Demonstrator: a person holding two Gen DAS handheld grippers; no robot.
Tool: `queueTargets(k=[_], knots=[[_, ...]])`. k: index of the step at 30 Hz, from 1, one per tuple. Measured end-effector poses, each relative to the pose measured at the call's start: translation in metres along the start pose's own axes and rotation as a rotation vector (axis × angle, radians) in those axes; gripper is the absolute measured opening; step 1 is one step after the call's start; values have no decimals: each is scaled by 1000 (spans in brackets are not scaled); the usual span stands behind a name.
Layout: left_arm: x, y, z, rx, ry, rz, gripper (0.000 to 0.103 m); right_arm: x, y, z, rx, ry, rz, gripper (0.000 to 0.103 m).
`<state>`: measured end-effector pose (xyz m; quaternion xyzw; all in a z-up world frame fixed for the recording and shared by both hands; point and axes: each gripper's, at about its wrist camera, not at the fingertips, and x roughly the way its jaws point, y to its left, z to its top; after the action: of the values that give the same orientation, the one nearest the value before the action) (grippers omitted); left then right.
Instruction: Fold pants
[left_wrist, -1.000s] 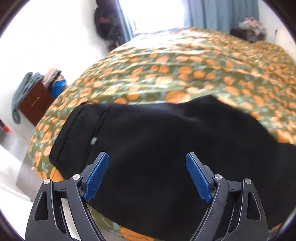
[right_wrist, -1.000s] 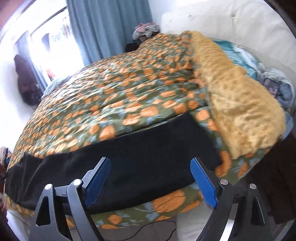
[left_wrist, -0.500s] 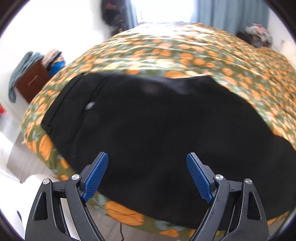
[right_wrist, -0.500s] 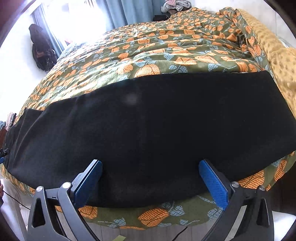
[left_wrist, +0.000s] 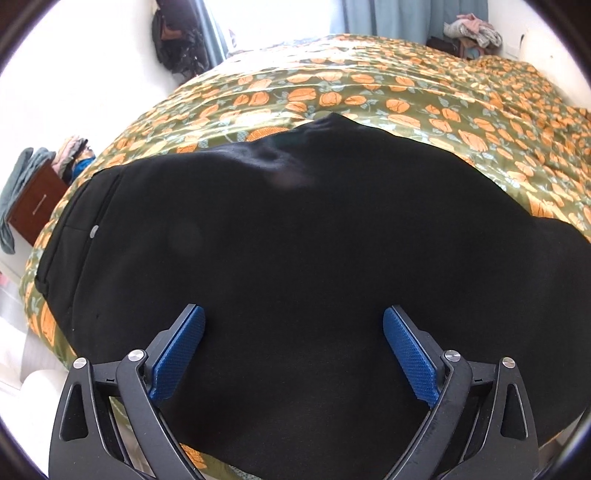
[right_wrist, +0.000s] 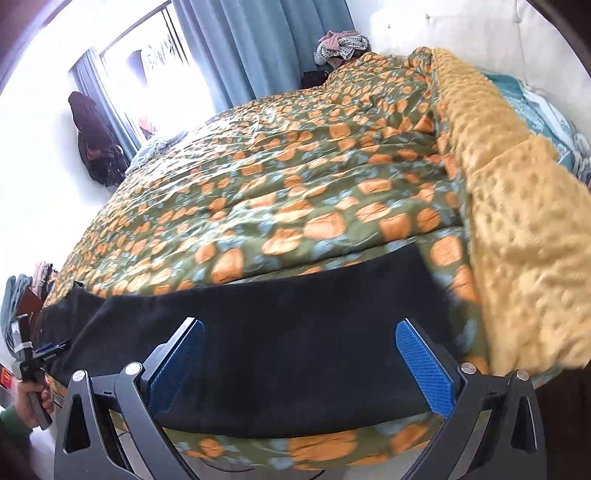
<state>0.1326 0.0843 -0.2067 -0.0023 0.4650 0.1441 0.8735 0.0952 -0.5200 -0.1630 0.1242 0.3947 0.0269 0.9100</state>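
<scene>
Black pants on floral bedspread, tools spread

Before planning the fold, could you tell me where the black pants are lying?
The black pants lie flat along the bed's near edge on the floral bedspread, their right end beside the yellow blanket.

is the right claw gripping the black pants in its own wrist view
No, the right claw stands wide open above the black pants, its blue pads pressing on nothing.
</scene>
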Motion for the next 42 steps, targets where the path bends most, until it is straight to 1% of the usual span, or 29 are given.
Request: queueTargets(k=[2,3,5,6,7,9,11,12,14,16,18,19,20,21,22,23,24,25,26,31,34,37,40,42], knots=[[0,0,-2,-3,-13,11,98,5,-29,13,-22,20,-14,101],[-1,-2,-3,-3,-17,16,98,13,-41,20,-26,45,-5,98],[3,-5,-1,-4,-19,20,99,30,-57,28,-22,111,69,77],[3,-5,-1,-5,-17,20,99,39,-61,29,-20,146,97,74],[3,-5,0,-4,-16,20,99,48,-64,29,-25,175,103,73],[4,-5,1,-3,-14,17,99,60,-67,25,-49,200,60,73],[3,-5,1,-1,-15,16,99,69,-80,23,-14,223,53,72],[3,-5,1,0,-16,15,99,72,-87,21,18,231,71,71],[3,-5,0,0,-18,14,99,75,-95,17,62,267,140,62],[3,-5,0,-2,-21,15,99,70,-96,16,69,288,206,59],[4,-5,0,-5,-25,19,99,58,-99,17,106,277,284,54],[4,-6,-1,-6,-27,20,99,54,-104,17,139,269,331,47],[4,-6,-1,-7,-29,21,99,54,-106,16,174,276,365,46],[4,-6,-1,-7,-29,21,99,59,-108,14,201,301,375,46],[3,-5,-1,-6,-28,19,99,65,-107,10,194,339,333,44],[4,-5,-1,-5,-26,17,99,73,-102,6,167,380,288,40],[3,-5,-1,-3,-24,13,99,79,-97,5,148,402,270,38],[3,-4,-1,-1,-23,8,99,79,-94,5,146,398,264,29],[3,-3,-1,0,-23,6,99,78,-92,7,167,390,280,12],[2,-4,-3,0,-38,8,99,55,-76,18,272,286,461,12],[2,-4,-3,-6,-40,7,99,39,-49,18,343,225,609,12],[1,-2,-3,-11,-37,-5,99,30,-1,20,363,197,772,12],[-1,2,-3,-11,-26,-31,99,41,78,20,354,209,920,12],[-4,5,-4,-8,-17,-50,99,53,137,17,314,237,967,12]])
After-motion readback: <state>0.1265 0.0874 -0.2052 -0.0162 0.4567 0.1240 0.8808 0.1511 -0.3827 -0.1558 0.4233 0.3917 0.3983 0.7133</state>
